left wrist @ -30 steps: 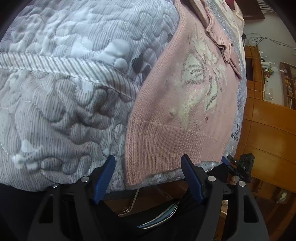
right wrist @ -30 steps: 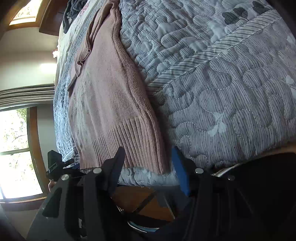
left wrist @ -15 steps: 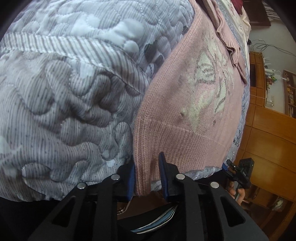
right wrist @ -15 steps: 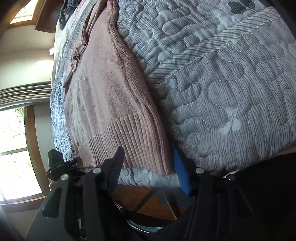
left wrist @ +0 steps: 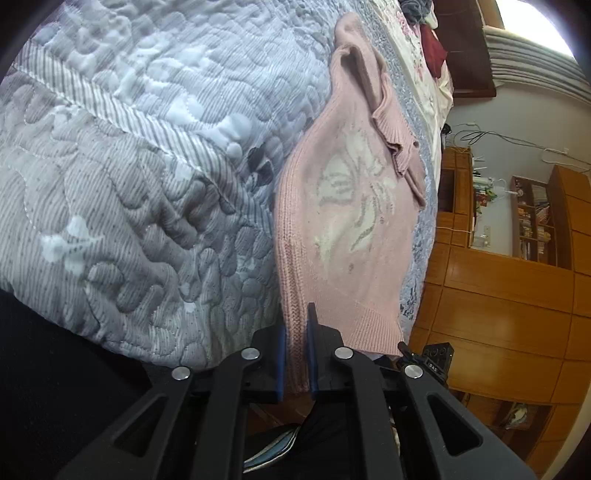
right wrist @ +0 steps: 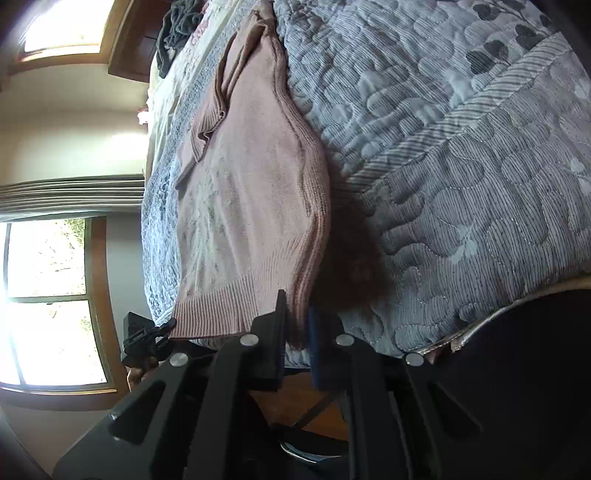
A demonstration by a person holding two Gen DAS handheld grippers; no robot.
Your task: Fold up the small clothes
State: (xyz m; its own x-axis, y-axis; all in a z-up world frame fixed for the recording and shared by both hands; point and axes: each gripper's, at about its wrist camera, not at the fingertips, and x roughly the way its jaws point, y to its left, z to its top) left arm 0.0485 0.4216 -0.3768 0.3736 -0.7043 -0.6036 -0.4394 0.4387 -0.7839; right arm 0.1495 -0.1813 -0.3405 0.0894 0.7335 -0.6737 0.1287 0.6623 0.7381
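Note:
A small pink knitted sweater (left wrist: 354, 229) with a pale butterfly pattern lies lengthwise on a grey quilted bedspread (left wrist: 147, 192). My left gripper (left wrist: 296, 332) is shut on one corner of its ribbed hem, and the hem is raised off the bed. In the right wrist view the same sweater (right wrist: 251, 192) is held at the other hem corner, with my right gripper (right wrist: 295, 317) shut on it. The hem sags between the two grips. A sleeve lies folded across the sweater's upper part. Each view shows the other gripper just past the far hem corner.
The bedspread (right wrist: 461, 147) covers the bed around the sweater. Dark and red clothes (left wrist: 424, 22) lie at the far end of the bed. Wooden cabinets (left wrist: 498, 288) and shelves stand beside the bed on one side, a bright window (right wrist: 48, 302) on the other.
Both grippers went from open around the hem to shut on its corners, the left first. The hem edge has since been lifted off the bedspread.

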